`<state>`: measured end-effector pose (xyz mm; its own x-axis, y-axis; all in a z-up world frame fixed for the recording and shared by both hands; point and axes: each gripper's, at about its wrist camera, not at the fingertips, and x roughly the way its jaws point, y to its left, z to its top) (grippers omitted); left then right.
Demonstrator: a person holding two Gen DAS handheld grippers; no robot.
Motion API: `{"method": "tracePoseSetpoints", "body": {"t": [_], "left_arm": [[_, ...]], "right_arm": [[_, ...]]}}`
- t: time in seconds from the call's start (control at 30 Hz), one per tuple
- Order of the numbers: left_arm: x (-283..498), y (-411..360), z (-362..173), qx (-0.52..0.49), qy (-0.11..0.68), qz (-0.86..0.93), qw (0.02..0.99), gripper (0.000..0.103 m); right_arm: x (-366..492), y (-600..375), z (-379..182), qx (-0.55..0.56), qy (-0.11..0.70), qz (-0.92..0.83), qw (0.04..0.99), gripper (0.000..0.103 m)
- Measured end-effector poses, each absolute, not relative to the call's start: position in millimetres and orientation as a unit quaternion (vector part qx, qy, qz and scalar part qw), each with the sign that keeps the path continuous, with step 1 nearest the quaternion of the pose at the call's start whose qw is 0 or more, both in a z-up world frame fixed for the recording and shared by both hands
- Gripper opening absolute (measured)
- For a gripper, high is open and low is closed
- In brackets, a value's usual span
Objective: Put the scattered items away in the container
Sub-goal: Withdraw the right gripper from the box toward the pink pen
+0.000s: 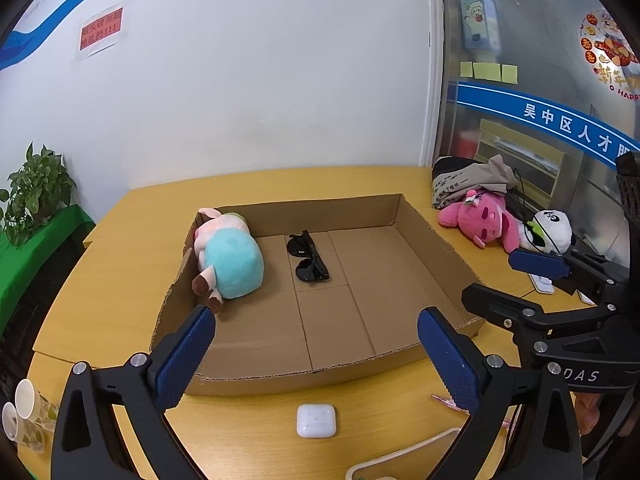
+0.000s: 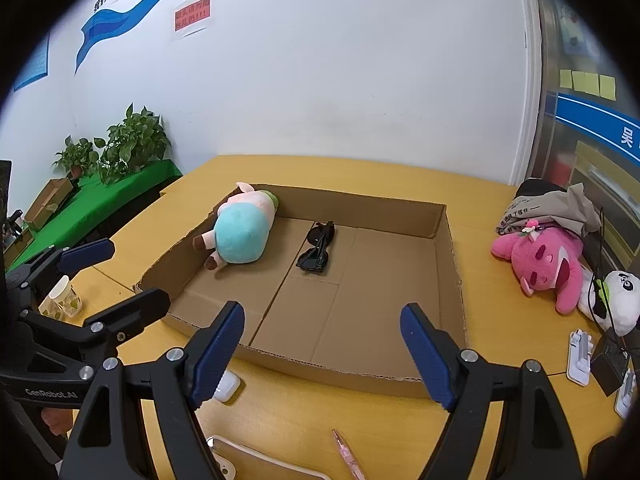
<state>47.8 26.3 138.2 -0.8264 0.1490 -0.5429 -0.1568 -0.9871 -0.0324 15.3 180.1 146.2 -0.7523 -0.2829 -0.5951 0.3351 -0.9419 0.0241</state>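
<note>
A shallow cardboard tray (image 1: pixel 436 232) (image 2: pixel 450 264) lies on the yellow table. In it lie a teal and pink plush (image 1: pixel 230 258) (image 2: pixel 242 236) at the left and black sunglasses (image 1: pixel 307 258) (image 2: pixel 318 248) in the middle. On the table in front of the tray lie a white earbud case (image 1: pixel 316 421) (image 2: pixel 227 388), a pink pen (image 2: pixel 347 456) (image 1: pixel 444 400) and a phone (image 2: pixel 256 462). My left gripper (image 1: pixel 316 344) is open and empty above the tray's near edge. My right gripper (image 2: pixel 322 344) is open and empty, beside it.
A pink plush (image 1: pixel 478 220) (image 2: pixel 540 264) and a white panda plush (image 1: pixel 554 228) (image 2: pixel 618 304) lie right of the tray, by a grey bag (image 2: pixel 556 204). Paper cups (image 1: pixel 28 412) (image 2: pixel 64 300) stand at the left. White holders (image 2: pixel 580 356) lie far right. Potted plants (image 2: pixel 132 140) stand on a green shelf.
</note>
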Motion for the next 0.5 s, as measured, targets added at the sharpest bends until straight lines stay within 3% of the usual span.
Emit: {"method": "tracePoseSetpoints", "body": {"t": [0.5], "left_arm": [[45.0,21.5,113.7,-0.327,-0.013,0.94,0.096,0.103]], "right_arm": [[45.1,221.6,161.8,0.285,0.037,-0.938,0.196,0.08]]}}
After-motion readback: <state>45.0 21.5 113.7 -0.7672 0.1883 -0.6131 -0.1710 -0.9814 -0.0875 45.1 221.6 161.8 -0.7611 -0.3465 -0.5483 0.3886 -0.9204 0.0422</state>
